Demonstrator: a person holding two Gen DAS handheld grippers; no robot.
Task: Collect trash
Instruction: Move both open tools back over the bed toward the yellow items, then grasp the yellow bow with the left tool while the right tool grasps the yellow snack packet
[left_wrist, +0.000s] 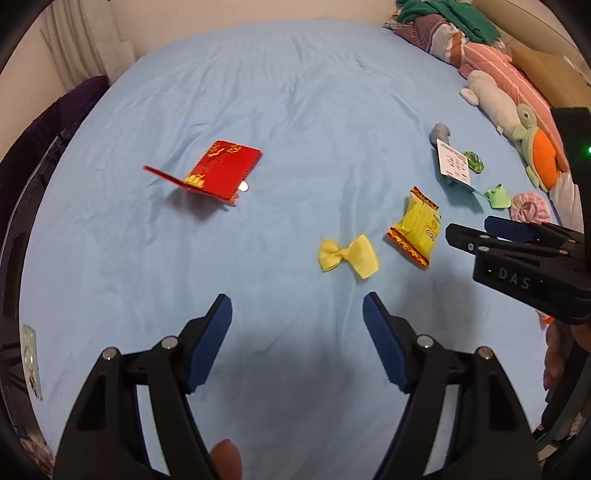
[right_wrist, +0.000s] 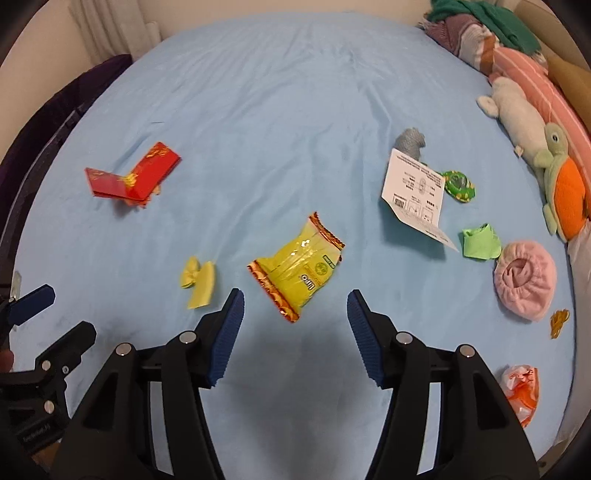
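Pale blue bedsheet (right_wrist: 288, 110) fills both views, strewn with small litter. At centre of the right wrist view a yellow snack wrapper (right_wrist: 297, 271) lies flat just beyond the right claw (right_wrist: 295, 314), whose blue pads stand apart with nothing between them. Left of the wrapper sits a yellow bow (right_wrist: 199, 282); a red envelope (right_wrist: 133, 175) lies at middle left. A white printed card (right_wrist: 413, 188) and a crumpled green scrap (right_wrist: 480, 242) lie at right, near plush toys (right_wrist: 561, 184). Seen in its own wrist view, the left claw (left_wrist: 297, 321) is also apart and empty above bare sheet.
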